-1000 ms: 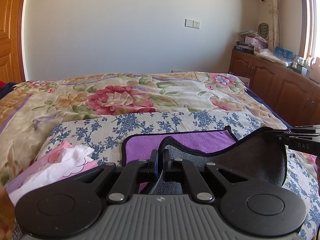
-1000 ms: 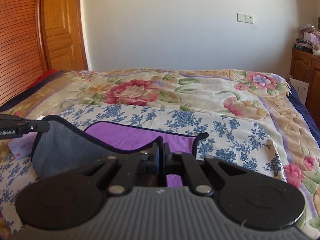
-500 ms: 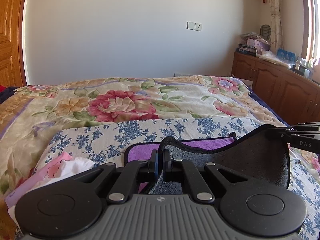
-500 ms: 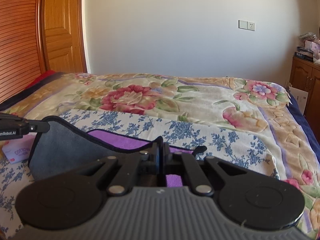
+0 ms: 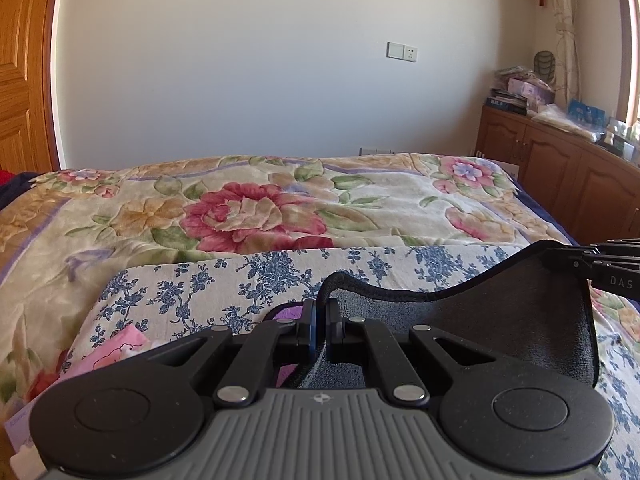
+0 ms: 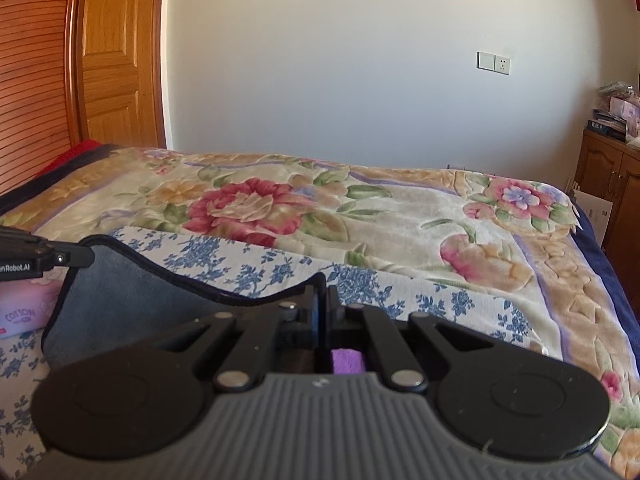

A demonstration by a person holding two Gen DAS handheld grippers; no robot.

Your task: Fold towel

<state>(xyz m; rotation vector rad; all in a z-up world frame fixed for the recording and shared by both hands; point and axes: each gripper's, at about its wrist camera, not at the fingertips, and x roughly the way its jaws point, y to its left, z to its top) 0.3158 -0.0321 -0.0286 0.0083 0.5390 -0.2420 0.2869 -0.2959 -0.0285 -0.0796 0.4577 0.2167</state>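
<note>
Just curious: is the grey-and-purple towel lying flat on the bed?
No, both grippers, left gripper and right gripper, hold the black-edged grey-and-purple towel lifted above the blue-flowered sheet.

Matt black plastic tongs (image 5: 319,322) pinch a napped grey towel (image 5: 500,332) over plush floral bedspread (image 5: 280,204).

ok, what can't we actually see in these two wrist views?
- Far edge of the towel: left wrist view, its lifted grey flap and the left gripper hide it.
- Purple face: right wrist view, only a sliver behind the right gripper.
- Tissue pack: cut off by the frame edge.
</note>
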